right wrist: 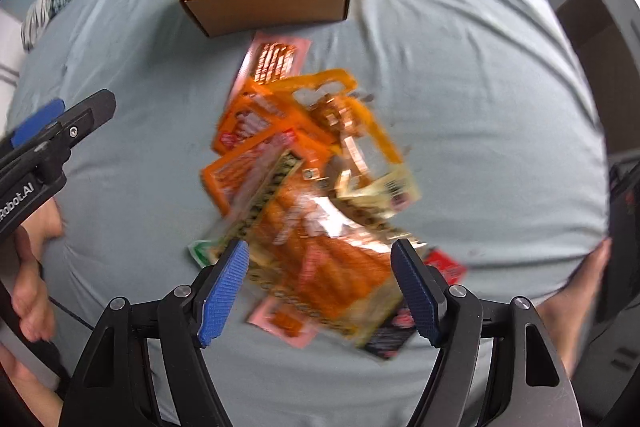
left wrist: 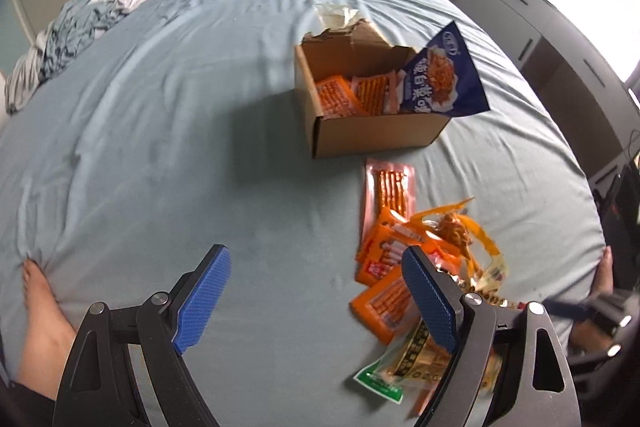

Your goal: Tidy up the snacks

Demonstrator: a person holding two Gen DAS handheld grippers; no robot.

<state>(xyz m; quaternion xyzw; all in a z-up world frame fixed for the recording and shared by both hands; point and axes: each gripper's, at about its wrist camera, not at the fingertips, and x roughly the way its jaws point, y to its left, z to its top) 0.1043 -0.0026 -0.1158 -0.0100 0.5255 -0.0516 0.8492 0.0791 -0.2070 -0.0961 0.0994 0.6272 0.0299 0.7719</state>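
Observation:
An open cardboard box (left wrist: 372,135) stands on the bed and holds orange snack packs (left wrist: 338,97) and a blue bag (left wrist: 444,79) leaning over its right rim. The box also shows in the right wrist view (right wrist: 272,5). A pile of orange, pink and yellow snack packs (left wrist: 400,267) lies in front of the box, blurred in the right wrist view (right wrist: 312,179). My left gripper (left wrist: 316,267) is open and empty, left of the pile. My right gripper (right wrist: 320,259) is open and empty, just above the pile's near end. The left gripper's fingers (right wrist: 40,119) show at the left.
The bed has a light blue sheet (left wrist: 180,107). Crumpled bedding (left wrist: 76,35) lies at its far left corner. Dark cabinets (left wrist: 560,47) run along the right side. The person's bare feet rest at the near edge (left wrist: 40,311), (right wrist: 580,287).

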